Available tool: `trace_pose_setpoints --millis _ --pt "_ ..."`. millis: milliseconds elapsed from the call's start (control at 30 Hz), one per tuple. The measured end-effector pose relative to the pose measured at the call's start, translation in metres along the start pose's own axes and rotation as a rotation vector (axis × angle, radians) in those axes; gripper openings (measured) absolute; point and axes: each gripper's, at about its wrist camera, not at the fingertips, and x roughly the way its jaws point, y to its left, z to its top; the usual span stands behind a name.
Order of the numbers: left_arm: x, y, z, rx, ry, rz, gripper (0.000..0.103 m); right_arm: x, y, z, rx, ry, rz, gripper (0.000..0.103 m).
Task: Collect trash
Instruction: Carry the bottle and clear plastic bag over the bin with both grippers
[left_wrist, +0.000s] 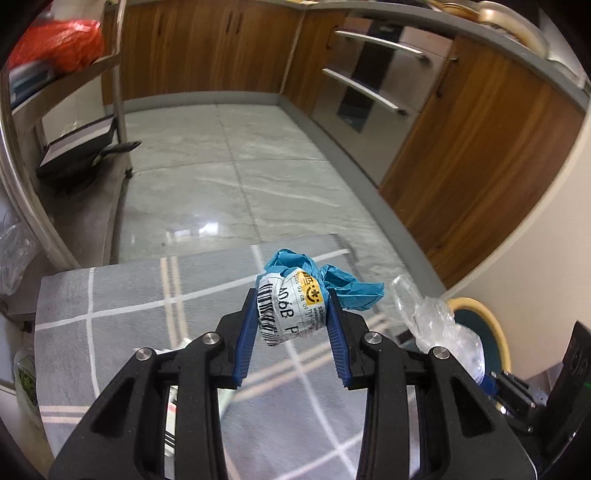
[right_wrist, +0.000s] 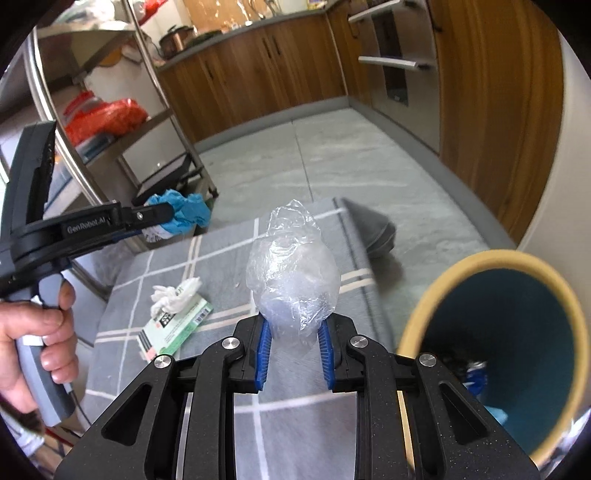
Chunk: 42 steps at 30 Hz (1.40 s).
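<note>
My left gripper (left_wrist: 291, 314) is shut on a crumpled wad of blue paper and white printed label (left_wrist: 295, 295), held above the grey checked cloth (left_wrist: 129, 295). It also shows in the right wrist view (right_wrist: 177, 216) at the left. My right gripper (right_wrist: 293, 332) is shut on a ball of clear plastic wrap (right_wrist: 293, 273), held above the cloth next to the bin. The teal bin with a yellow rim (right_wrist: 517, 325) stands at the right and holds some trash. A white tissue (right_wrist: 173, 293) and a green and white box (right_wrist: 177, 325) lie on the cloth.
A metal shelf rack (right_wrist: 110, 122) with a red bag (right_wrist: 107, 118) stands at the left. Wooden cabinets (left_wrist: 480, 147) and an oven (left_wrist: 376, 81) line the back and right. A grey tiled floor (left_wrist: 240, 166) lies beyond the cloth.
</note>
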Motion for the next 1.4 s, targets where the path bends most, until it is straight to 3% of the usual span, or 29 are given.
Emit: trace_pose_setpoints --millis 333,667,1033,1400 --pt "-0.037 -0.065 -0.021 0.065 -0.040 -0.082 0.035 -0.076 -0.031 -0.009 -0.012 -0.088 -0.055 0.024" --pt "-0.047 -0.108 -0.040 0.109 -0.045 -0.130 0.035 -0.121 -0.072 -0.032 0.035 -0.140 -0.121 0.024" --pt "-0.032 -0.160 -0.065 0.200 -0.012 -0.174 0.035 -0.146 -0.103 -0.060 0.025 -0.166 -0.211 0.024" --pt "-0.003 -0.216 -0.082 0.281 0.034 -0.204 0.035 -0.146 -0.138 -0.073 0.090 -0.147 -0.240 0.024"
